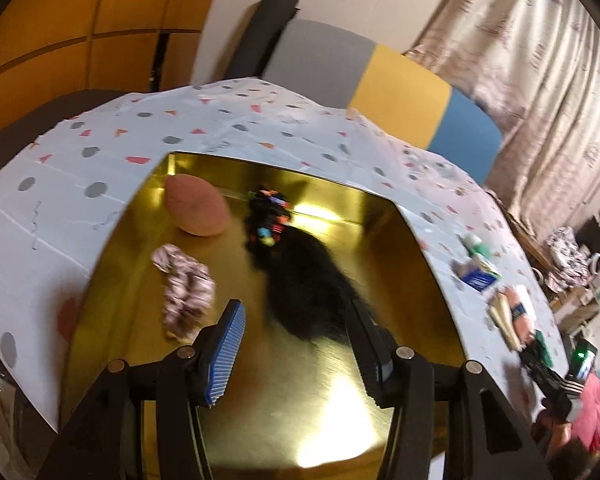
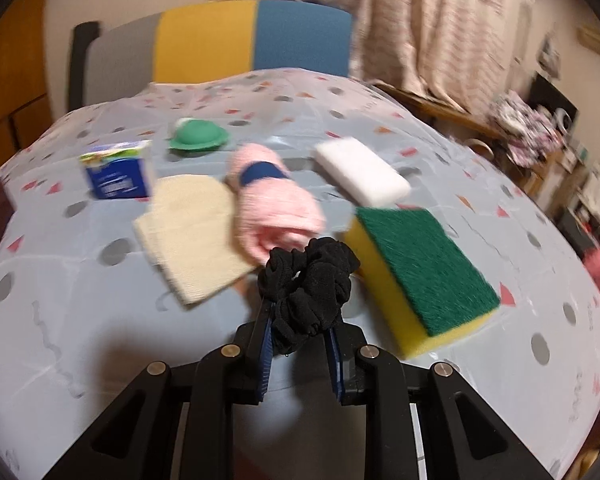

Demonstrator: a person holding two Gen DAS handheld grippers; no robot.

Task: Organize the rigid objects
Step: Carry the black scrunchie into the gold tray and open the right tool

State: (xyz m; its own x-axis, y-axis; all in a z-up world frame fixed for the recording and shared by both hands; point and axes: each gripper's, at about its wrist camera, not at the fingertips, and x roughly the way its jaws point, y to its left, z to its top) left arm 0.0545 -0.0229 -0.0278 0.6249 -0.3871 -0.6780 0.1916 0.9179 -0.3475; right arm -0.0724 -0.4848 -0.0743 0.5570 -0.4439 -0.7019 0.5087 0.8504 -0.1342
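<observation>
Fingers of the left gripper [image 1: 296, 350] stand apart above a gold tray [image 1: 428, 264] in the left wrist view, with nothing pressed between their pads. Inside the tray lie a pink egg-shaped sponge [image 1: 198, 210] near the far left corner, a pale patterned scrunchie [image 1: 186, 296] nearer the camera on the left, and a black fluffy piece [image 1: 308, 296] in the middle, its far end joined to a cluster of small coloured beads or clips [image 1: 268, 216]; motion blur hides what that piece is. The tray sits on a table under a pale cloth with grey dots and red triangles [image 1: 100, 152]. Beyond the tray's right edge, other items lie on the cloth, too smeared to name.

From the right wrist view, the fingers of the right gripper [image 2: 300, 320] are closed on a black scrunchie [image 2: 308, 292], which bunches up above their tips, over the cloth. On the table beyond it lie a yellow sponge with a green scouring face [image 2: 416, 268] at right, a white block [image 2: 360, 172] behind that, a pink knitted roll with a blue band [image 2: 272, 196] in the centre, a cream knitted cloth [image 2: 192, 232] at left, a blue and white carton [image 2: 118, 172], and a green hat-shaped object [image 2: 198, 134] farthest back.
</observation>
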